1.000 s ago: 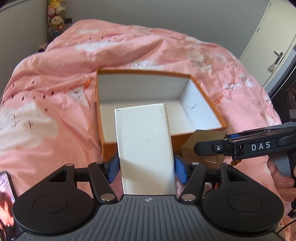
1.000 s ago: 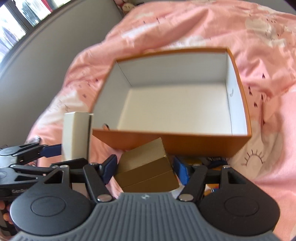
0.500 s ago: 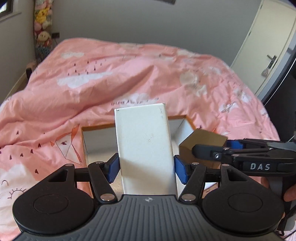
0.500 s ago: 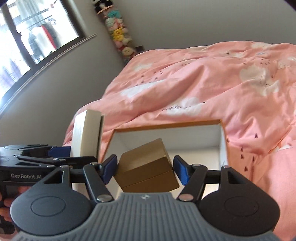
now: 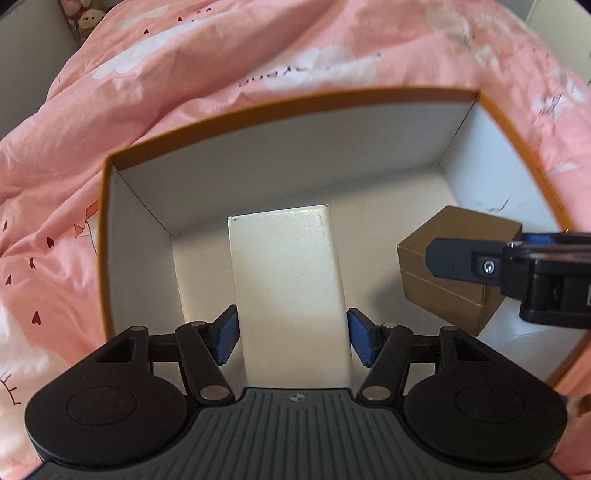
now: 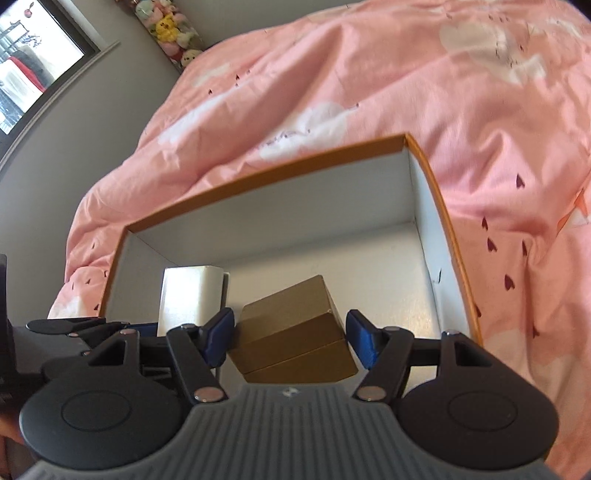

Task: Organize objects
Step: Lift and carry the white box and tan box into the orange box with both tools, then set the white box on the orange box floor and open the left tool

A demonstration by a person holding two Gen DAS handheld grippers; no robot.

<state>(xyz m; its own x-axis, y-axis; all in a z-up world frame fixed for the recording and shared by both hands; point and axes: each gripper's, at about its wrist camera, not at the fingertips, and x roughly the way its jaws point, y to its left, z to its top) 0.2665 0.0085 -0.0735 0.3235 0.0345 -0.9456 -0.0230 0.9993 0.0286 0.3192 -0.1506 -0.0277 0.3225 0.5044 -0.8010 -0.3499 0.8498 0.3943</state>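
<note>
My left gripper is shut on a tall white box and holds it inside the large orange box with a white interior, toward its left side. My right gripper is shut on a tilted brown cardboard box and holds it inside the same orange box, to the right of the white box. In the left wrist view the brown box and the right gripper's finger show at the right.
The orange box sits on a pink duvet with cloud and heart prints. Plush toys stand by the wall near a window. The duvet spreads all around the box.
Both grippers have moved forward and down, carrying the white box and the brown box from above the near rim into the orange box. Both grips are unchanged.
</note>
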